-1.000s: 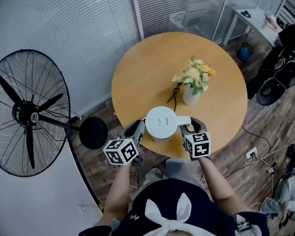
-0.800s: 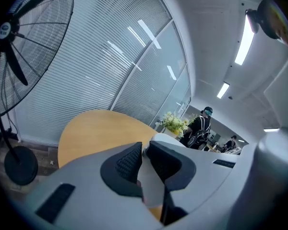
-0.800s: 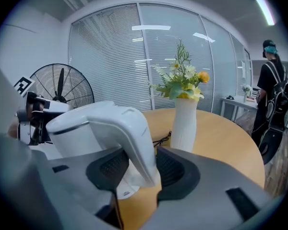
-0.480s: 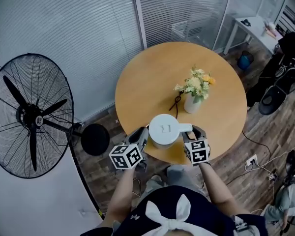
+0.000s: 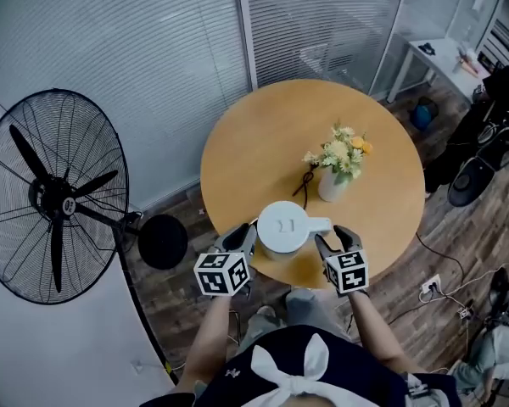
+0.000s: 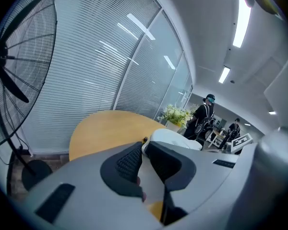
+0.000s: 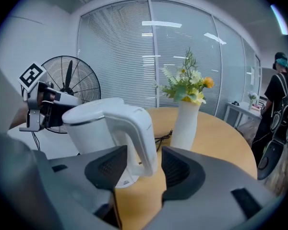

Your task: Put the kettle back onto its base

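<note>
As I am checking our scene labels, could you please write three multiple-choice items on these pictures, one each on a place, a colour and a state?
1. Where on the table does the kettle stand?
A. Near the edge closest to the person
B. At the far edge
C. At the centre

2. What colour is the vase?
A. Blue
B. White
C. Black

3. How is the right hand-held gripper?
A. Shut on the vase
B. Shut and empty
C. Jaws apart on either side of the kettle's handle

Answers:
1 A: the head view shows the kettle by the near rim.
2 B: the vase is plainly white.
3 C: the jaws are opening, with the handle between them.
</note>
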